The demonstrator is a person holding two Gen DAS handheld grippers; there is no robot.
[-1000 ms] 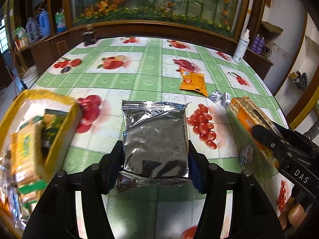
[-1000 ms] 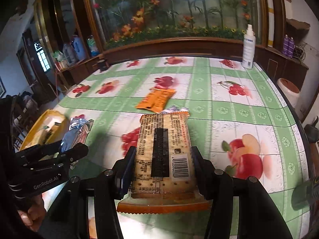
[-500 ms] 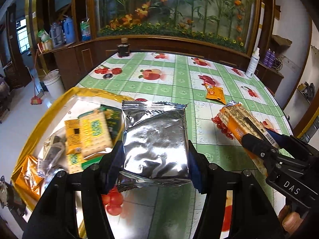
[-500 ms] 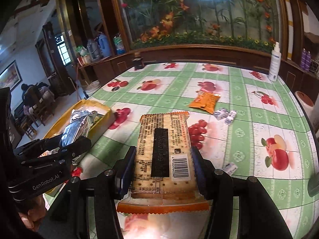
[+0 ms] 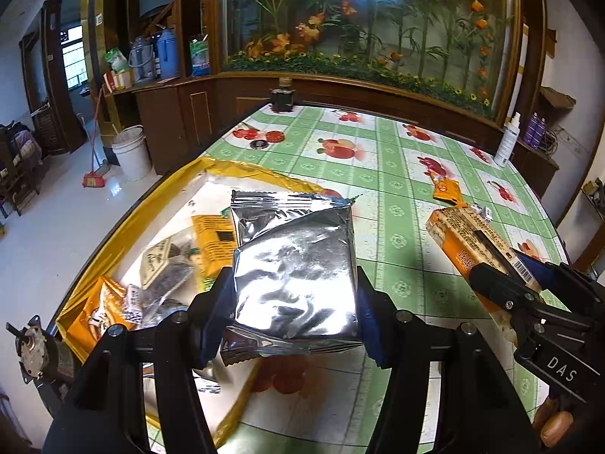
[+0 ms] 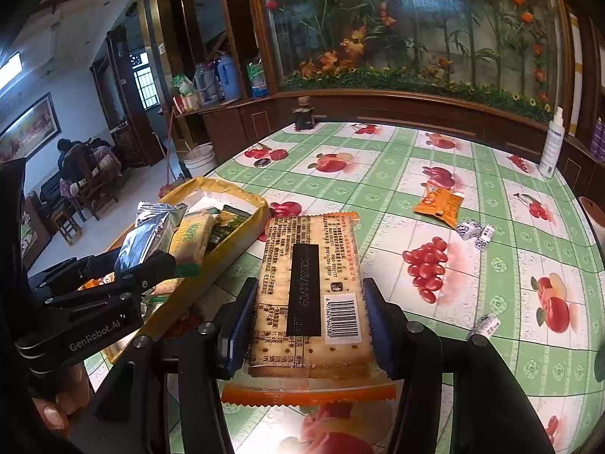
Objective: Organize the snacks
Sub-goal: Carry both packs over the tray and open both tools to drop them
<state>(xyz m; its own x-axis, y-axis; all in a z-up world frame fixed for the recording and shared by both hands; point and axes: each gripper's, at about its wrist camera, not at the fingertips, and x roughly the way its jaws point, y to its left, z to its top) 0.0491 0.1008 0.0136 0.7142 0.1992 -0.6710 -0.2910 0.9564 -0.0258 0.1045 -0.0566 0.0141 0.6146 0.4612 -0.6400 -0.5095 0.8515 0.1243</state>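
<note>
While the left tongs are clamped on a silver foil packet, the packet is held flat above the near edge of a yellow box, its long axis running straight away from the tongs and its crimped end pointing forward. The right tongs are closed on a cracker pack, gripped by its long sides, lengthwise ahead, barcode up, over the bench. Other snacks are seen lying in the box. An orange packet and small wrapped sweets are left farther out.
</note>
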